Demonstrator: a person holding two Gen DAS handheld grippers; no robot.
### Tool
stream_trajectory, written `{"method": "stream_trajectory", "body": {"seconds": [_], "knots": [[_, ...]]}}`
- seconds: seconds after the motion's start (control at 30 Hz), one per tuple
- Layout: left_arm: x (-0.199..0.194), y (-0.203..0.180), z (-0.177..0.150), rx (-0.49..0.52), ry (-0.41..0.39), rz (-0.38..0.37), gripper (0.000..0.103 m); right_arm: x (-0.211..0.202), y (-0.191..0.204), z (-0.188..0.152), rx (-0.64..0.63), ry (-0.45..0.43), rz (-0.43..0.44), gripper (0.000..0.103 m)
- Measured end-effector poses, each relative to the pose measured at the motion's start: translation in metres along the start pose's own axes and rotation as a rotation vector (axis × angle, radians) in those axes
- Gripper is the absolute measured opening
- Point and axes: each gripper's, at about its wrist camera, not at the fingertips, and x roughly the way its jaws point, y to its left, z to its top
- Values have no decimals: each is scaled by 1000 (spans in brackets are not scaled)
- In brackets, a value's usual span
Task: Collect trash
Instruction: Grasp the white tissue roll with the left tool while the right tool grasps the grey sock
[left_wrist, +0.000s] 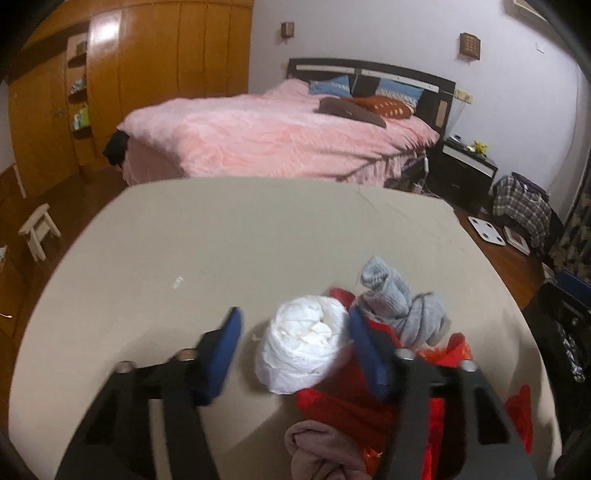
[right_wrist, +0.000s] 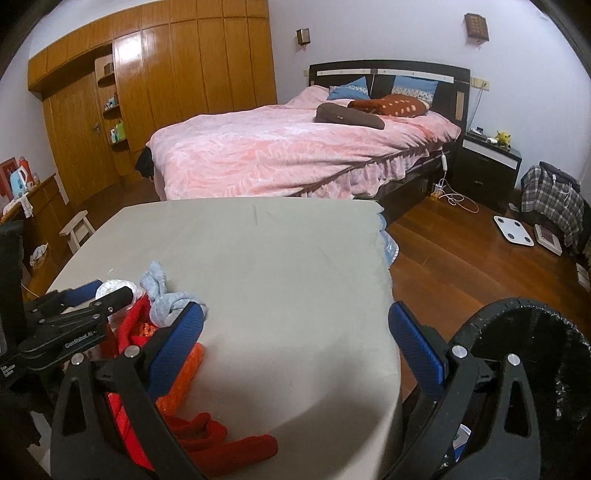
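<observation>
A crumpled white tissue wad (left_wrist: 304, 345) lies on the beige table (left_wrist: 229, 243) between the blue pads of my open left gripper (left_wrist: 295, 328). The right pad (left_wrist: 364, 343) touches or nearly touches the wad; the left pad (left_wrist: 225, 350) is apart from it. A knotted grey sock (left_wrist: 395, 299) and red cloth (left_wrist: 347, 410) lie just right of the wad. In the right wrist view my right gripper (right_wrist: 295, 325) is open and empty over the table's right front edge. The left gripper (right_wrist: 99, 295), the wad (right_wrist: 114, 286) and the sock (right_wrist: 166, 302) show at the left there.
A black trash bin (right_wrist: 532, 369) stands off the table's right front corner. A pinkish cloth (left_wrist: 317, 450) and orange-red plastic (right_wrist: 184, 373) lie by the red cloth. A pink bed (right_wrist: 295, 155), a wardrobe (right_wrist: 166, 85), a nightstand (right_wrist: 487, 166) and a small stool (right_wrist: 77, 229) stand beyond.
</observation>
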Motion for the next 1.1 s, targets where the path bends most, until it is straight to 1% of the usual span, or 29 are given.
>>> {"method": "stream_trajectory", "body": {"seconds": [0.03, 0.1, 0.2, 0.3, 0.4, 0.57, 0.67, 0.83, 0.93, 1.0, 1.1], "knots": [[2, 0, 0, -2, 5, -12, 41, 1, 0, -1, 0, 1, 0, 97], [1, 2, 0, -7, 2, -25, 35, 3, 1, -1, -2, 5, 1, 97], [-2, 1, 0, -4, -9, -44, 30, 6, 3, -2, -4, 10, 4, 98], [-10, 3, 1, -17, -35, -59, 29, 7, 4, 0, -7, 9, 12, 98], [-23, 6, 5, -32, -64, -58, 29, 10, 9, 4, -14, 7, 29, 97], [-37, 15, 14, -30, -109, -15, 29, 16, 22, 10, -30, 2, 67, 97], [-36, 20, 16, -13, -115, 17, 29, 24, 34, 14, -46, 9, 92, 97], [-31, 31, 12, -18, -104, 43, 29, 40, 55, 15, -71, 44, 138, 97], [-30, 39, 7, -28, -100, 52, 29, 50, 67, 12, -92, 78, 160, 90], [-29, 43, 6, -35, -96, 56, 29, 56, 73, 10, -103, 104, 168, 81], [-29, 46, 4, -39, -93, 59, 29, 63, 77, 6, -103, 128, 182, 77]]}}
